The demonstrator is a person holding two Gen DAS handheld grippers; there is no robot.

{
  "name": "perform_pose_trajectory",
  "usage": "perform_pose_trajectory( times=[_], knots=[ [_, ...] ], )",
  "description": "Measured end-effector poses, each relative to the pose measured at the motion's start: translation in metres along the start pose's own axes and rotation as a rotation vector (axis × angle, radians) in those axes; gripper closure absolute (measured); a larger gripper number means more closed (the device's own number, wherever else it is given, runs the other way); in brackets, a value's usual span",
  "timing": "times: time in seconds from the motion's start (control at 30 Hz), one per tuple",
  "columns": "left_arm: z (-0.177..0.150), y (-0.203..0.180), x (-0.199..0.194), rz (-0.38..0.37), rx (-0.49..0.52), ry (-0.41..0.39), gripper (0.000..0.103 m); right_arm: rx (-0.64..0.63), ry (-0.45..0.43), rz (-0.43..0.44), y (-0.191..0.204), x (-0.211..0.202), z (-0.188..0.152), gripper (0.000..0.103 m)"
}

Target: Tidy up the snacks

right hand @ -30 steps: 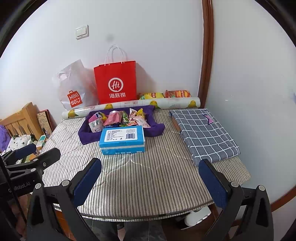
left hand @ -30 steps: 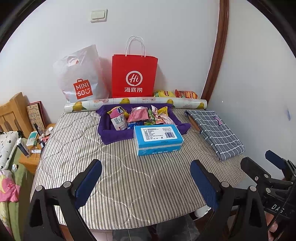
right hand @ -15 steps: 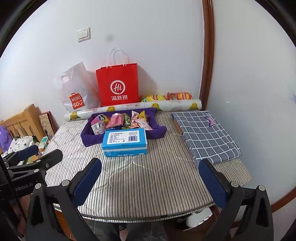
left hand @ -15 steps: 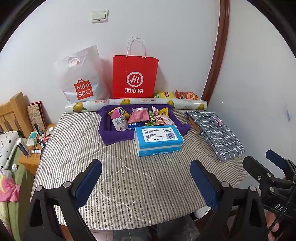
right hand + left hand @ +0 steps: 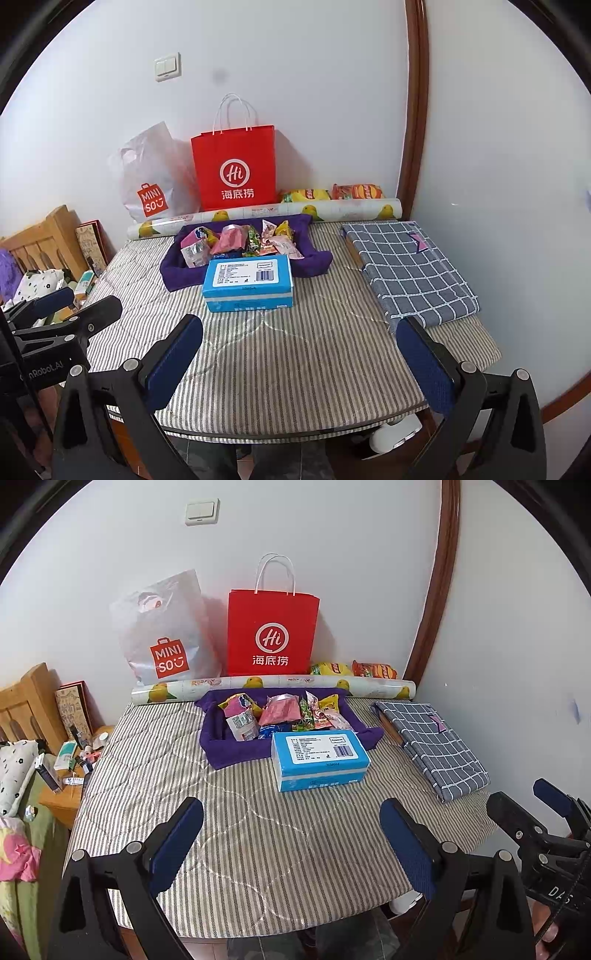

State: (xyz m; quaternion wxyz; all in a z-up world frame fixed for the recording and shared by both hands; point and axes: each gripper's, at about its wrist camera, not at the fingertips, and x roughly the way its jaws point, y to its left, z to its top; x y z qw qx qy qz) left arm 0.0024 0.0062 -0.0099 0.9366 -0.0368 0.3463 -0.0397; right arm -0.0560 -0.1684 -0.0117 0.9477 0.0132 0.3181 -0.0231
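Both grippers wait off the table's near edge; snacks lie far back.

The left gripper (image 5: pixel 291 845) and right gripper (image 5: pixel 299 365) hang with fingers spread wide and nothing between them, short of the table (image 5: pixel 258 830). The snacks (image 5: pixel 284 714) sit heaped in a purple tray (image 5: pixel 236 755) near the far edge, about mid-width, and two more packets (image 5: pixel 352 669) lie behind a paper roll (image 5: pixel 273 688) against the wall. A blue box (image 5: pixel 319 758) stands touching the tray's near wall, straight in the reach path; a low approach would likely shove it into the soft tray and spill the heap. The wrappers look thin and slick and overlap each other, so a pinch may catch two or slip off. A folded cloth (image 5: pixel 432 746) lies along the right edge, which a wide right sweep could drag.
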Motion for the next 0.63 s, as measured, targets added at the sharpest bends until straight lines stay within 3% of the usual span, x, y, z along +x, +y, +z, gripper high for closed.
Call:
perform_pose_trajectory(
  times=[0.63],
  knots=[
    [0.0045, 0.0008, 0.0038, 0.018, 0.025, -0.006, 0.006, -0.001, -0.026, 0.008, 0.0027, -0.0058, 0.0065, 0.0]
  ],
)
